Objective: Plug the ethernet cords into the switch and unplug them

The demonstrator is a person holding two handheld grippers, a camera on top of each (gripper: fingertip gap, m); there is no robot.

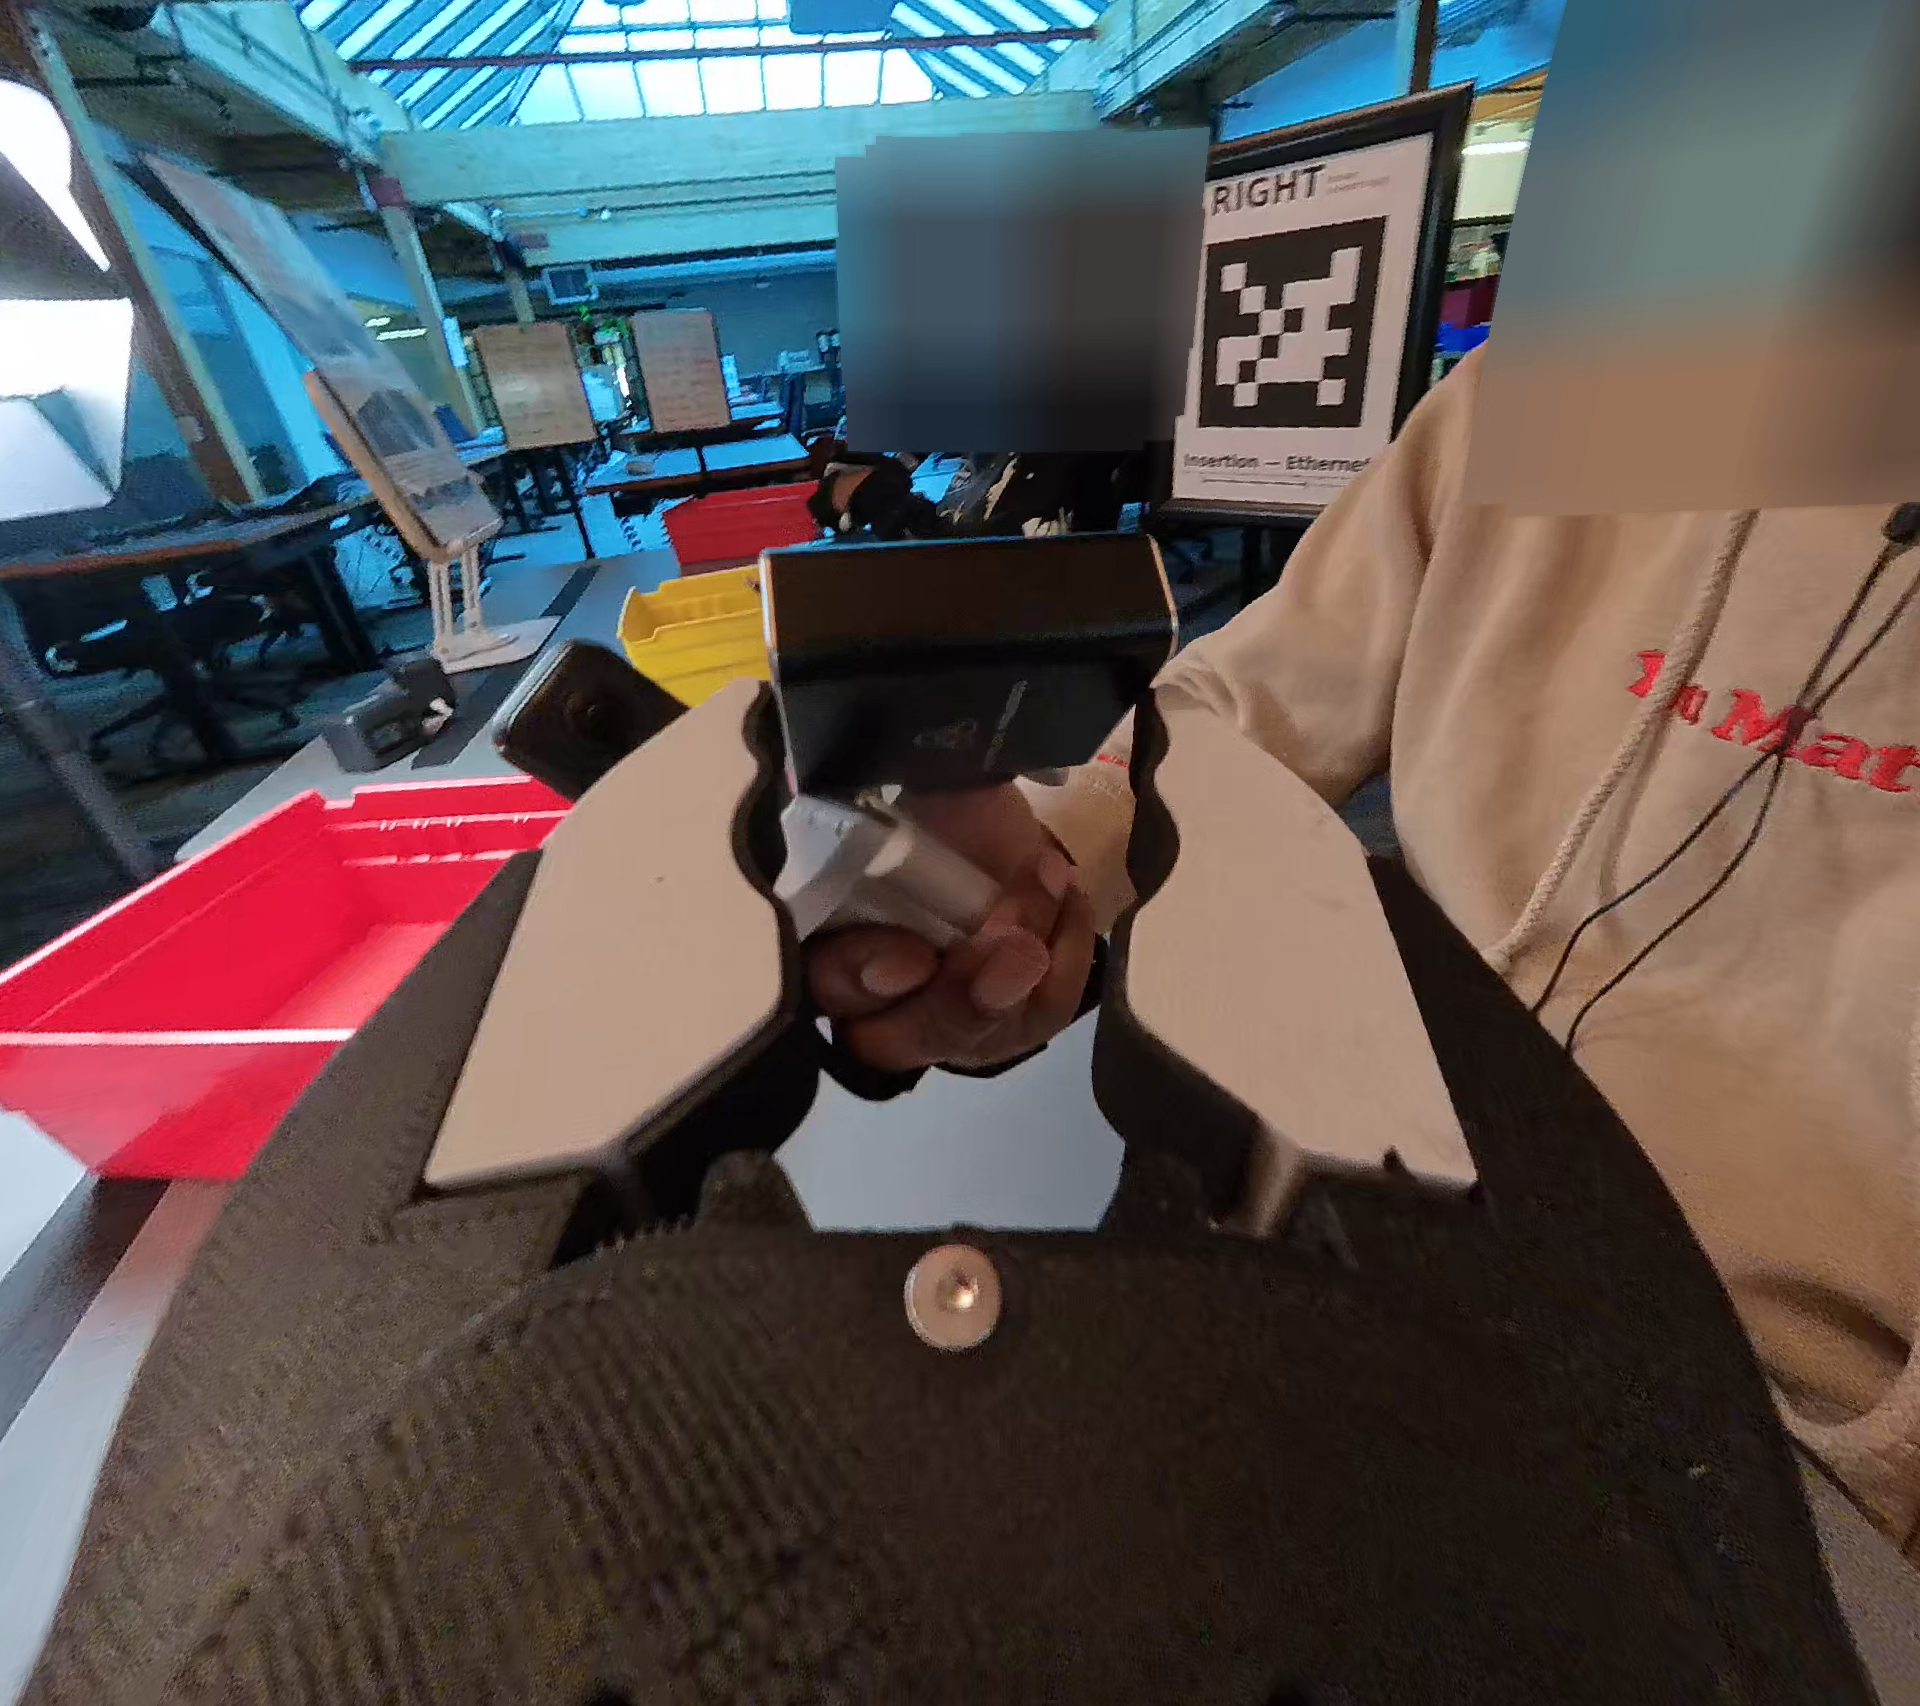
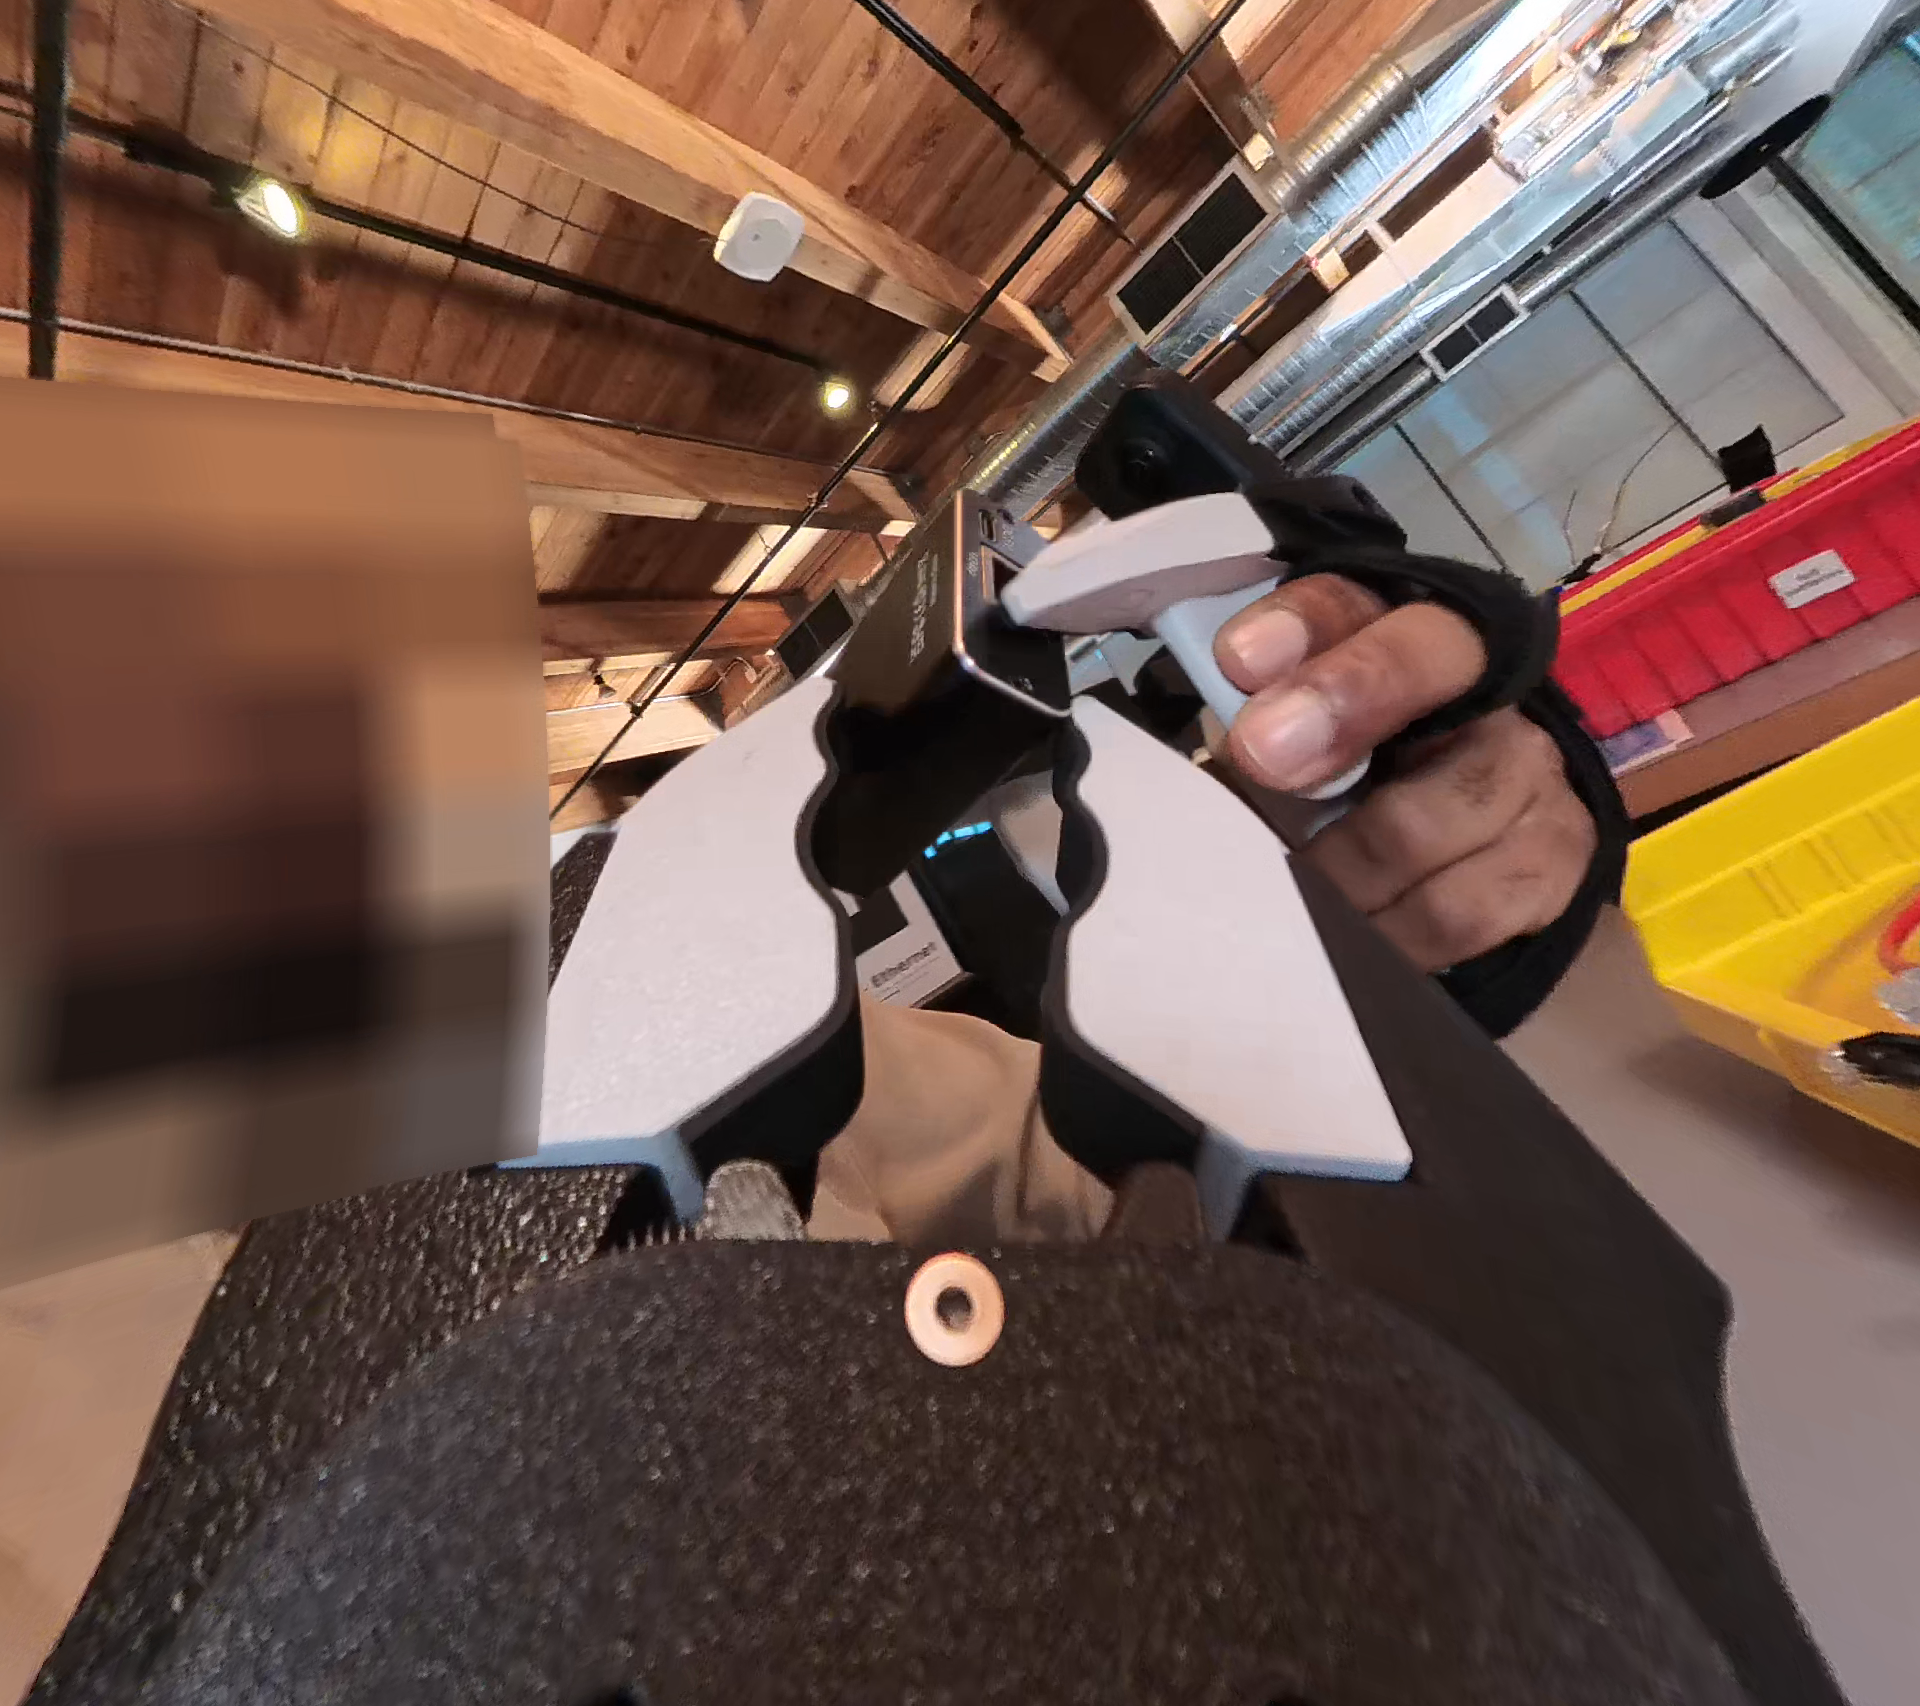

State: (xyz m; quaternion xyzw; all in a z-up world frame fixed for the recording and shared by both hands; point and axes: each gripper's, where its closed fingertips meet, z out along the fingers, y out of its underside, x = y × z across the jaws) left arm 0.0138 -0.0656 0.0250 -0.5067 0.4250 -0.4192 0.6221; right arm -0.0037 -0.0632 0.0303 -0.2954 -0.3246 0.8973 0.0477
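Left gripper (image 1: pixel 951 700): its two grey fingers are clamped on the switch (image 1: pixel 966 617), one dark pad against each short end; the contact spots are partly covered by the box.
Right gripper (image 2: pixel 951 711): its fingertips also close around the switch's dark body, seen from below. The box covers the pads, so the exact grip is hard to read.
Switch: a black box with metal-edged ends, held up in the air between both grippers, well above the table (image 1: pixel 956 1157). One end face shows a small socket; the other faces are turned away or blurred.
Right hand (image 1: pixel 956 970): wraps a white handle just beyond the left fingers, partly hidden behind them and the switch.
Left hand (image 2: pixel 1434 773): in a black fingerless glove, squeezing a white trigger to the right of the switch; the wrist is cut off.
Person: a cream hoodie (image 1: pixel 1558 773) fills the right side; the head is blurred out.
Red bin (image 1: pixel 208 960): near left, cropped by the edge.
Yellow bin (image 1: pixel 691 628): farther back, half hidden behind the gripper.
Marker board (image 1: pixel 1299 306): far right, with its lower corner behind the shoulder.
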